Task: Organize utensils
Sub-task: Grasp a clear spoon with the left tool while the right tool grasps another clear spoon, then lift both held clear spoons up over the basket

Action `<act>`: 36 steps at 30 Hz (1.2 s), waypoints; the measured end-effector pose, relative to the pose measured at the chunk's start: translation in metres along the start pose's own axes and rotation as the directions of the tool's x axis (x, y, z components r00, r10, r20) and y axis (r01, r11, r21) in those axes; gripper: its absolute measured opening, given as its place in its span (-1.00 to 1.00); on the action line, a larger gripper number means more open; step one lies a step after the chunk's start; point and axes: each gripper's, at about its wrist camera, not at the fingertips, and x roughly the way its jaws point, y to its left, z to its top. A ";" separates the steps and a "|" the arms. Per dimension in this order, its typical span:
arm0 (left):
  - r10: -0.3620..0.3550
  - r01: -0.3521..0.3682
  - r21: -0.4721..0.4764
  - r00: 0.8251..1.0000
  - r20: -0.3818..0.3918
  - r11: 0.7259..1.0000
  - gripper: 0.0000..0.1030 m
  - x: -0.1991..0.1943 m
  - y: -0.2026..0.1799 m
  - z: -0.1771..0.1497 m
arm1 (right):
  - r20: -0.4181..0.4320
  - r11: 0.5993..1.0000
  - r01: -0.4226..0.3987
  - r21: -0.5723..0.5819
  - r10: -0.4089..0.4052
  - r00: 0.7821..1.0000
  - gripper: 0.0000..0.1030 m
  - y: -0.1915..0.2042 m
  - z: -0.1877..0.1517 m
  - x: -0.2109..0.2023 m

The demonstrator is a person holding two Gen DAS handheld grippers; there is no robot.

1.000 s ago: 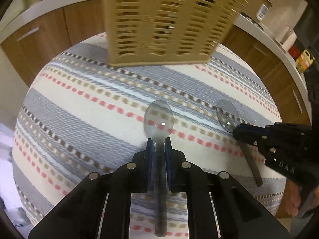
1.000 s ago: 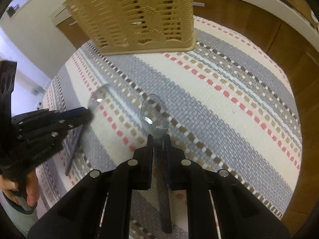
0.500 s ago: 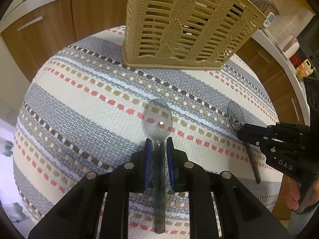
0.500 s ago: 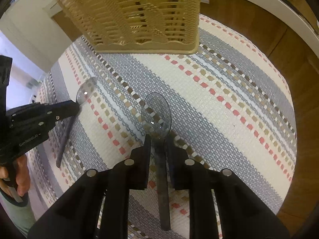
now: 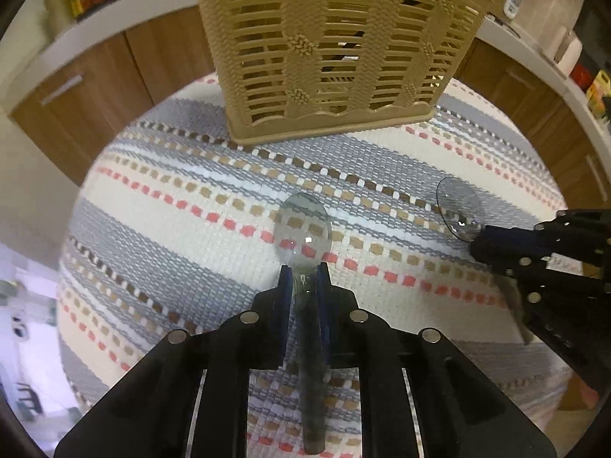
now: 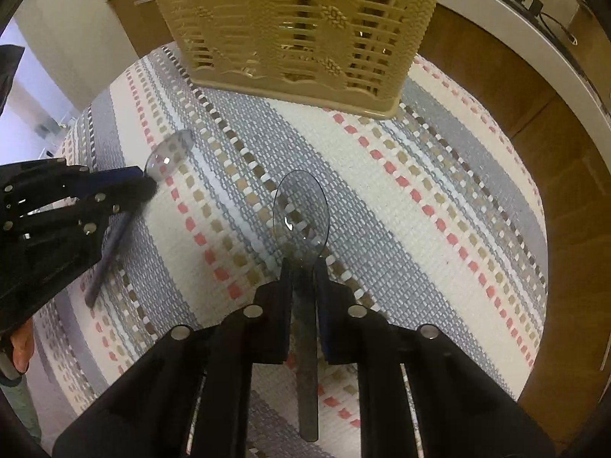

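Spoons ride above the striped cloth (image 5: 160, 229), one pinched by the neck in each gripper (left (image 5: 303, 280), right (image 6: 303, 273)); either could pivot and snag the basket (image 5: 336, 49) rim.

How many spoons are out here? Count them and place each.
2. One spoon is clamped in the left claw; the other spoon is in the right claw. The basket may hide more.

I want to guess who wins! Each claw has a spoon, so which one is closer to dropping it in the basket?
Probably the right claw. Its spoon points nearly straight at the basket, which looms large ahead. The left claw also holds a spoon, similarly placed, so it's close.
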 end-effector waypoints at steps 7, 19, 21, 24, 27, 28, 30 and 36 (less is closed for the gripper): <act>-0.020 0.023 -0.035 0.997 0.073 0.999 -0.82 -0.008 -0.002 -0.004 | 0.061 0.997 -0.070 0.025 0.068 0.996 -0.97 -0.014 -0.004 -0.021; -0.125 0.162 -0.080 0.931 0.342 0.984 -0.82 -0.081 0.015 -0.010 | 0.229 0.978 -0.205 0.047 0.189 0.955 -0.97 -0.037 -0.011 -0.074; -0.107 0.157 -0.100 0.916 0.386 0.983 -0.82 -0.096 0.017 -0.008 | 0.287 0.976 -0.215 0.040 0.195 0.938 -0.97 -0.039 -0.011 -0.092; -0.114 0.192 -0.134 0.889 0.443 0.972 -0.82 -0.114 0.026 -0.003 | 0.357 0.970 -0.240 0.039 0.211 0.910 -0.97 -0.041 -0.009 -0.114; -0.114 0.221 -0.145 0.844 0.524 0.965 -0.82 -0.134 0.034 0.002 | 0.455 0.954 -0.295 0.047 0.242 0.857 -0.97 -0.045 -0.007 -0.141; -0.115 0.229 -0.145 0.828 0.549 0.962 -0.82 -0.138 0.034 0.006 | 0.481 0.953 -0.301 0.044 0.244 0.842 -0.97 -0.043 -0.004 -0.146; -0.117 0.257 -0.147 0.783 0.611 0.955 -0.82 -0.153 0.036 0.013 | 0.555 0.957 -0.289 0.036 0.222 0.802 -0.97 -0.043 0.000 -0.162; -0.080 0.282 -0.150 0.663 0.744 0.948 -0.82 -0.178 0.038 0.039 | 0.670 0.949 -0.313 0.044 0.204 0.714 -0.97 -0.059 0.017 -0.194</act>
